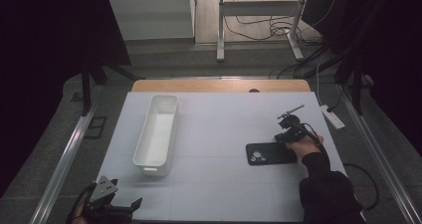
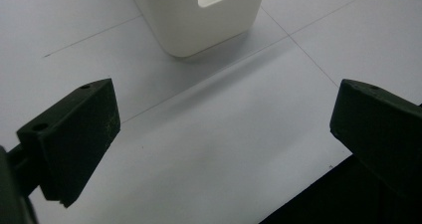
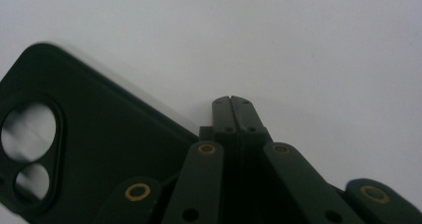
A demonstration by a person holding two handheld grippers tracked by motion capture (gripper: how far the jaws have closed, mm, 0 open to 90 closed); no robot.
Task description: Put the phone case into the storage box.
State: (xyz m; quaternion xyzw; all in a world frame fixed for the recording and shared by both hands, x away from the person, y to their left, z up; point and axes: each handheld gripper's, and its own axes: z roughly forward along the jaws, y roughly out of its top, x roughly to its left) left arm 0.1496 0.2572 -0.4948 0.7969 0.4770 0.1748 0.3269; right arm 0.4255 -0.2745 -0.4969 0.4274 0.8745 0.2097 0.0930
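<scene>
Phone case [image 1: 271, 153]: black, lying flat on the right half of the white table [image 1: 224, 129], camera cut-outs toward the table's middle.

Right gripper [image 3: 231, 100]: at the case's right end, just beside its edge; jaws pressed together with nothing between them, tips on the bare table alongside the case.

Left gripper [image 1: 107, 204]: at the near left corner of the table, well apart from the case; jaws spread wide over bare surface.

Bin [image 1: 158, 134]: white, long, open-topped, on the left half of the table, its near end facing the left gripper.
</scene>
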